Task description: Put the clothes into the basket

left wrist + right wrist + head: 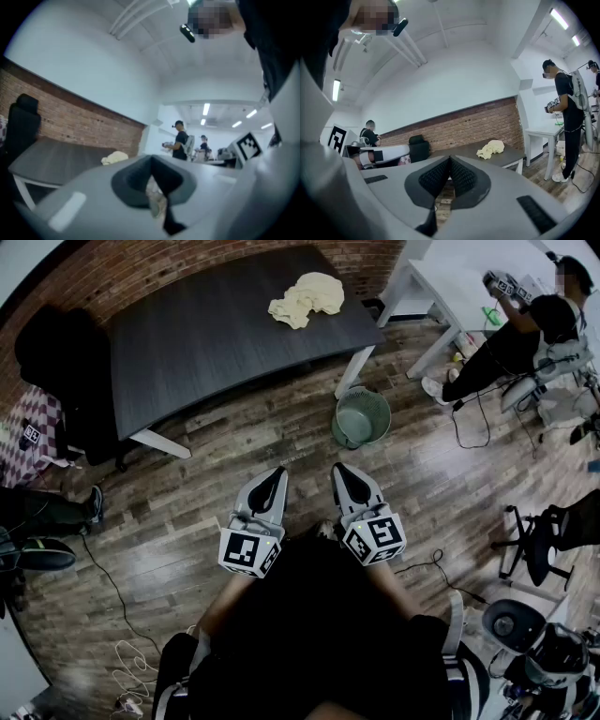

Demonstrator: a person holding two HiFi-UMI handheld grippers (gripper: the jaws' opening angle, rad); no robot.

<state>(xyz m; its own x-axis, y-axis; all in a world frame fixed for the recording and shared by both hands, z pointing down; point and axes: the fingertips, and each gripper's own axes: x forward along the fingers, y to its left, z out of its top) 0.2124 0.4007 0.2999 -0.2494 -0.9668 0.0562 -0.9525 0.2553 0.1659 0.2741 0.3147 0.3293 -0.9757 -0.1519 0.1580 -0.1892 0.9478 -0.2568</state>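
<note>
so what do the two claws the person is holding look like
They match. The left claw and the right claw each have a pale grey shell that tapers to a point, lined inside with black pads textured in a fine grid. At the back of each sits a white cube printed with black square markers. The person wears a black top.

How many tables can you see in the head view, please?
2: the dark table at upper centre, bearing the yellow clothes, and a white table at upper right. More may be out of view.
</note>
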